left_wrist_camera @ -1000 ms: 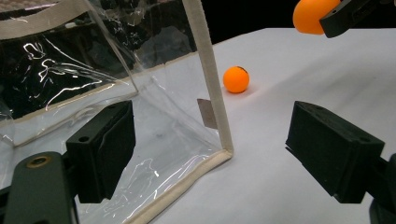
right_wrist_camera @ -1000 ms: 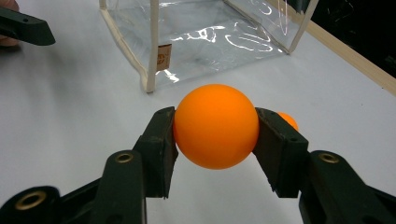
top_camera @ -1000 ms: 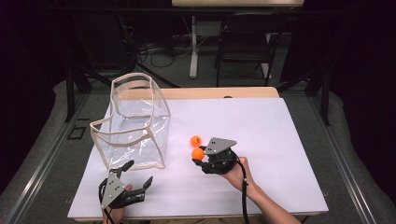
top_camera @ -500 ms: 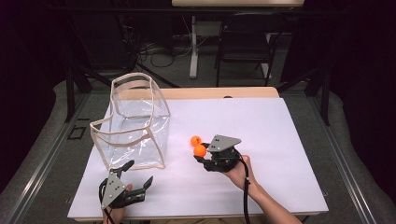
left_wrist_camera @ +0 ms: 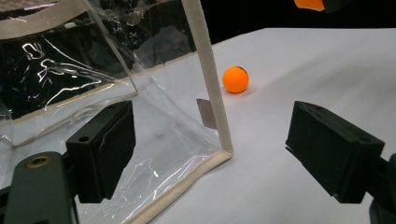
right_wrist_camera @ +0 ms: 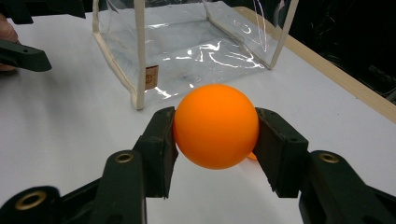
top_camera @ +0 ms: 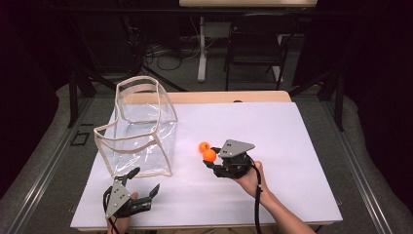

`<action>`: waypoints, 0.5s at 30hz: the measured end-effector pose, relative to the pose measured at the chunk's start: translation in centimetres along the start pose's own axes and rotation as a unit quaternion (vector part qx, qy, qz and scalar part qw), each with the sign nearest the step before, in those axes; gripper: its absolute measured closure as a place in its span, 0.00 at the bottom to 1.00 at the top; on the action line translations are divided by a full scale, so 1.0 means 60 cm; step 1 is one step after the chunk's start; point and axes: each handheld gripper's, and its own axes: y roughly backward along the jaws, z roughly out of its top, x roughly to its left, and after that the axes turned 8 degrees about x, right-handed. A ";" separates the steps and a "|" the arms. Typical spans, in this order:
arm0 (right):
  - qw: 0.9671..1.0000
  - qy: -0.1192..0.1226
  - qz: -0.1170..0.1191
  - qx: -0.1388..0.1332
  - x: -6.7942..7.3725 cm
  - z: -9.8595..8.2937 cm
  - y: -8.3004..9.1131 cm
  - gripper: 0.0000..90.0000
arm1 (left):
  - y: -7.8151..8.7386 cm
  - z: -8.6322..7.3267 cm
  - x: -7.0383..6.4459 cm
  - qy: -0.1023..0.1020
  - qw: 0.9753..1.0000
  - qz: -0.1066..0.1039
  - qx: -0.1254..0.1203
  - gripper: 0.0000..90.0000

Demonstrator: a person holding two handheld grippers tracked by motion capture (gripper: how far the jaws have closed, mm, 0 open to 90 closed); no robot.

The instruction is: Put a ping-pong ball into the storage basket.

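An orange ball [right_wrist_camera: 215, 125] sits clamped between the jaws of my right gripper [top_camera: 212, 159], lifted a little off the white table [top_camera: 292, 141]. In the high view this held ball [top_camera: 210, 155] hangs just in front of a second orange ball [top_camera: 203, 146] that rests on the table. That second ball [left_wrist_camera: 235, 79] lies past the corner of a clear plastic bag [top_camera: 139, 131] with beige trim. My left gripper [top_camera: 143, 183] stands open near the front edge, its jaws on either side of the bag's near corner [left_wrist_camera: 219, 121] without touching it.
The bag [right_wrist_camera: 196, 42] stands upright with its top open at the table's left. A wooden strip [top_camera: 229, 97] runs along the far edge. A dark chair [top_camera: 255, 48] and cables stand on the floor beyond.
My right gripper has risen slightly with the orange ball and shifted a little toward the bag. The left gripper has stayed put.
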 end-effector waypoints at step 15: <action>1.000 -0.002 -0.004 -0.012 -0.004 0.005 0.009 0.56 | 0.000 0.000 0.000 0.000 1.000 0.000 0.000 0.17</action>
